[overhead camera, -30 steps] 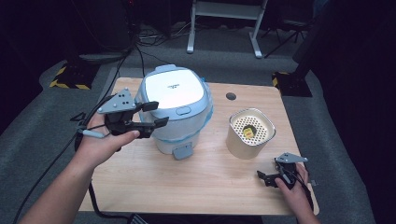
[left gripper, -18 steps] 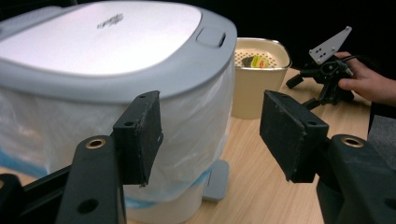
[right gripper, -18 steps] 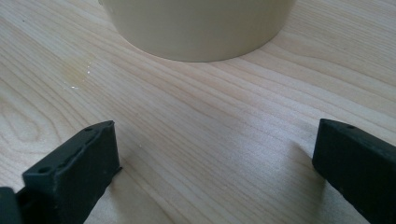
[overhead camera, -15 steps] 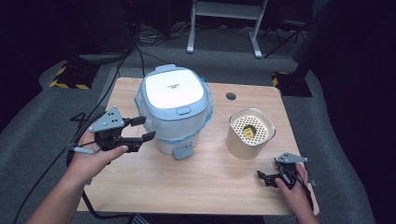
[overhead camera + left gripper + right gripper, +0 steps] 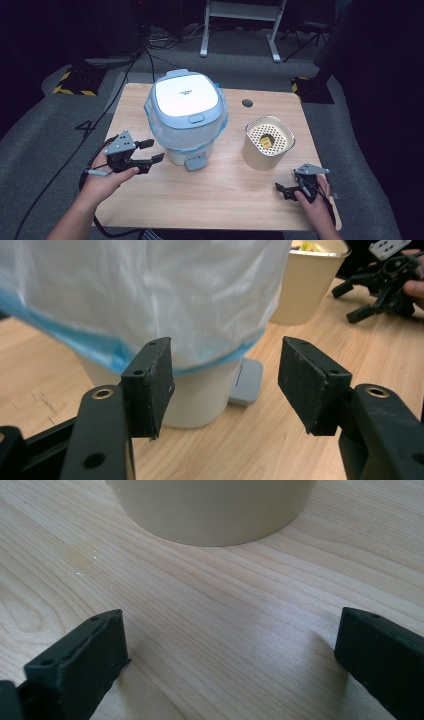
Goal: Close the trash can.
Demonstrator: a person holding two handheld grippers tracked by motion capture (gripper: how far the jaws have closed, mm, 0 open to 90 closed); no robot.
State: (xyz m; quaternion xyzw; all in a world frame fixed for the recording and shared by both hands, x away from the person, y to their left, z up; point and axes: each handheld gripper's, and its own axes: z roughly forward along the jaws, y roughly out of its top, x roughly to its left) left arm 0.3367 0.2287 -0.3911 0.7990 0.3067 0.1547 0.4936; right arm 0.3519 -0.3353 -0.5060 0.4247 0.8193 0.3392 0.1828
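A white bin with a pale blue lid (image 5: 186,100) and a translucent bag folded over its rim stands mid-table, its grey pedal (image 5: 195,162) facing me. My left gripper (image 5: 152,151) is low at the bin's left side, open, with nothing between its jaws. In the left gripper view the jaws (image 5: 227,385) frame the bin's base (image 5: 200,395) and the pedal (image 5: 247,382). A cream container (image 5: 267,142) with a perforated insert and a yellow piece inside stands right of the bin. My right gripper (image 5: 281,190) rests near the front right edge, open and empty, pointing at the container's base (image 5: 210,510).
The wooden table (image 5: 220,200) has a dark round hole (image 5: 247,103) behind the cream container. Cables (image 5: 107,107) trail over the floor at the left. A white metal frame (image 5: 240,25) stands behind the table. Bare wood lies between the two grippers.
My left gripper has come down from beside the bin's lid to just above the table at the bin's left, moving nearer to me. The right gripper has stayed still.
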